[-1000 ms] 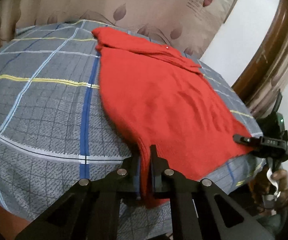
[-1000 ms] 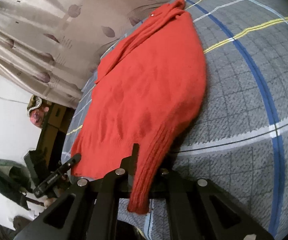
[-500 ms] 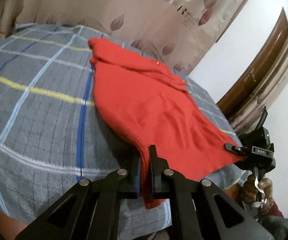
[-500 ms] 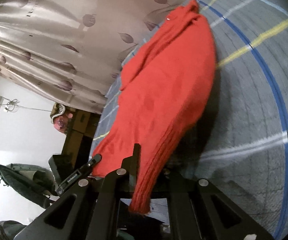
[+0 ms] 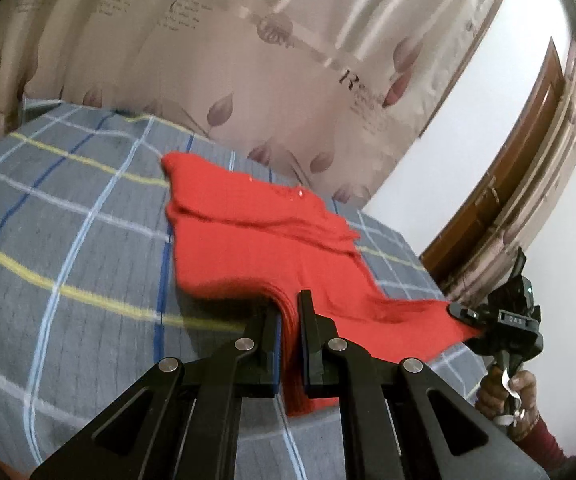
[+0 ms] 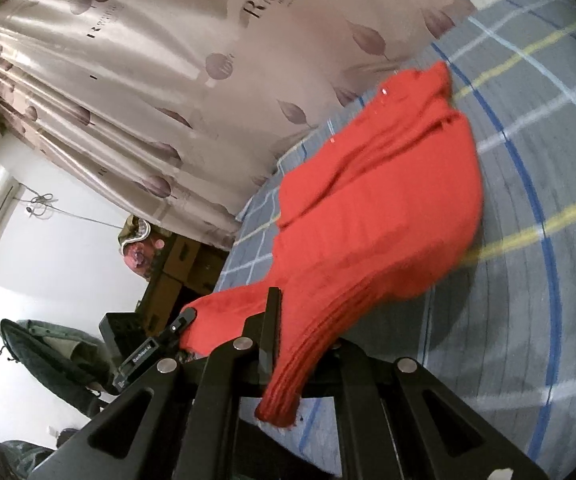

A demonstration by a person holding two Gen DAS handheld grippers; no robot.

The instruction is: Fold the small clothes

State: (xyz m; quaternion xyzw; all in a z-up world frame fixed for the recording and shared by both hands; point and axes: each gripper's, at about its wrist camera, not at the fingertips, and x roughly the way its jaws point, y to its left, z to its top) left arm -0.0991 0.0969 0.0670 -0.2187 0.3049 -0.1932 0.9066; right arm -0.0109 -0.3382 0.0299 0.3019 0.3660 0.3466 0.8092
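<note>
Red knit sweater (image 5: 272, 248) (ribbed hem), near edge raised

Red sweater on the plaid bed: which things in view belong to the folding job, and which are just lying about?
Part of the job:
- red sweater, hem lifted
- left hand-held gripper, shut on the hem
- right hand-held gripper, shut on the other hem corner
- plaid bedsheet, the folding surface

Just lying about:
- leaf-print curtain
- wooden door frame
- cardboard boxes

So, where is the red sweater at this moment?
The red sweater lies on the checked blanket before the curtain; its near hem hangs lifted, one corner in the left gripper, the other in the right gripper.
</note>
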